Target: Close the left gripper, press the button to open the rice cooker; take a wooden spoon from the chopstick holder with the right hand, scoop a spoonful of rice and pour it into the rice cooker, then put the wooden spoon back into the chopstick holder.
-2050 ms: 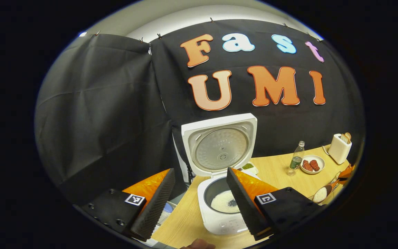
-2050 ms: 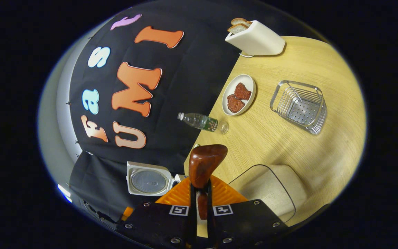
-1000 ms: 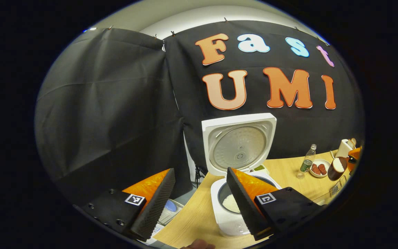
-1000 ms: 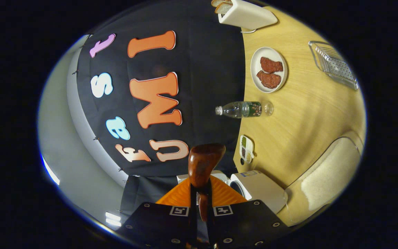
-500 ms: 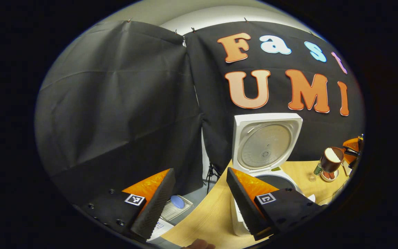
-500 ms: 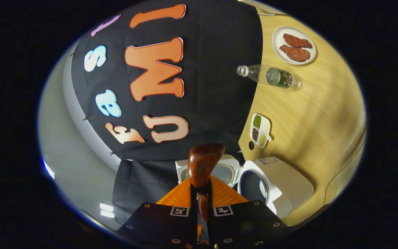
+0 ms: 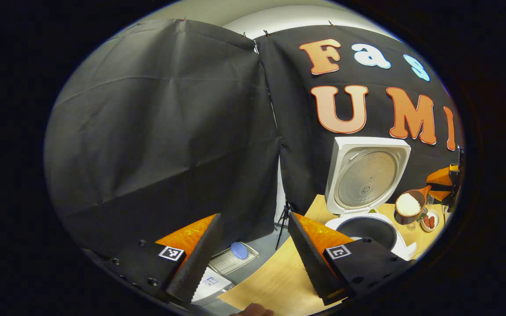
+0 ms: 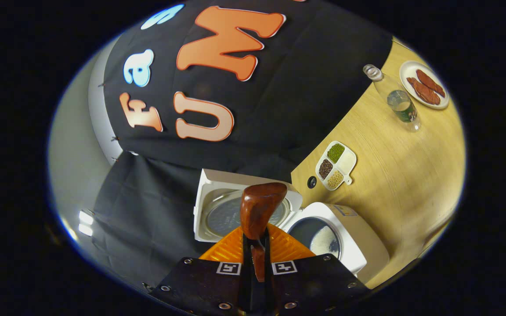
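Observation:
The white rice cooker (image 7: pixel 369 221) stands on the wooden table (image 7: pixel 275 281) with its lid (image 7: pixel 367 175) raised upright. Some rice lies in its dark inner pot (image 8: pixel 319 237). My left gripper (image 7: pixel 253 254) is open with nothing between its fingers, held off the table's left end. A wooden spoon (image 7: pixel 409 204) heaped with white rice hovers just above the right side of the pot. My right gripper (image 8: pixel 255 245) is shut on the spoon's handle (image 8: pixel 259 210), and it also appears as the far gripper (image 7: pixel 444 182) in the left gripper view. The cooker (image 8: pixel 349 250) sits just right of the spoon.
Behind the cooker lie a small sectioned dish of beans (image 8: pixel 335 159), a plastic bottle (image 8: pixel 395 98) and a plate of meat (image 8: pixel 424 83). A grey tray with a blue object (image 7: pixel 235 254) rests on the floor beyond the table's left edge. A fingertip (image 7: pixel 253 310) shows at the bottom.
My right gripper has carried the rice-filled spoon from the table's right side to just over the cooker. My left gripper has swung left, so the cooker sits farther right in its view.

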A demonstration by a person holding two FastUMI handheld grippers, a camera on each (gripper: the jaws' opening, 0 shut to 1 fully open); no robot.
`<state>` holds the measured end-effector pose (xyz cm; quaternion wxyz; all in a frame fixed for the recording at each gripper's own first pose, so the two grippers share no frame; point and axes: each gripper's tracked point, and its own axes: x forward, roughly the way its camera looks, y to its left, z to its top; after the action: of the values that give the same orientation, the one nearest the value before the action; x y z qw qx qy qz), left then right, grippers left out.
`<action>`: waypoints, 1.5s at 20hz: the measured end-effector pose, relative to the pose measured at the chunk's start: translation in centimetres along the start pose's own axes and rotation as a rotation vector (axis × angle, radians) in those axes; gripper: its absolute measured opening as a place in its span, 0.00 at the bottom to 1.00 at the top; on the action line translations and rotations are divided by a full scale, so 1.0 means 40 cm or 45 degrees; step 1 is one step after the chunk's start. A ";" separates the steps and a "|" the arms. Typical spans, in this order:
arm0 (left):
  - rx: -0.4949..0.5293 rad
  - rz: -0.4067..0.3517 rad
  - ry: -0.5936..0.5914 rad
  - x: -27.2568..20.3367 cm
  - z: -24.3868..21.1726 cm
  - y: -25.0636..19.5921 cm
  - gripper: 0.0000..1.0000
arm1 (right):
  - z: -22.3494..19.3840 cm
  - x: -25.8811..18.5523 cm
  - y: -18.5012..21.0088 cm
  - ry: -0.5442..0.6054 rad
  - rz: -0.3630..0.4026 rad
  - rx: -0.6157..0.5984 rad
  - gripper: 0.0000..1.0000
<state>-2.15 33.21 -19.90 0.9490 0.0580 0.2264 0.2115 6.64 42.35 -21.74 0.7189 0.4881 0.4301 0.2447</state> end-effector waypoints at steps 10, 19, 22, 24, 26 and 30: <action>-0.011 0.048 0.019 0.006 -0.015 0.031 0.99 | -0.018 0.084 0.008 0.013 -0.172 -0.497 0.11; 0.003 0.049 0.015 -0.003 -0.013 0.025 1.00 | -0.020 0.081 0.053 -0.017 -0.185 -0.787 0.11; 0.008 0.052 0.011 -0.011 -0.016 0.026 0.99 | -0.025 0.079 0.065 -0.021 -0.194 -0.867 0.11; 0.011 0.053 0.012 -0.015 -0.017 0.032 1.00 | -0.028 0.080 0.079 -0.032 -0.195 -0.935 0.11; 0.012 0.057 0.013 -0.018 -0.018 0.035 1.00 | -0.028 0.081 0.096 -0.050 -0.187 -0.979 0.11; 0.003 0.063 0.015 -0.023 -0.024 0.041 1.00 | -0.031 0.076 0.125 -0.079 -0.184 -1.111 0.11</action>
<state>-3.96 34.31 -20.03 0.9422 0.0633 0.2306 0.2348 7.47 47.31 -18.50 0.8854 0.1149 0.2979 0.3378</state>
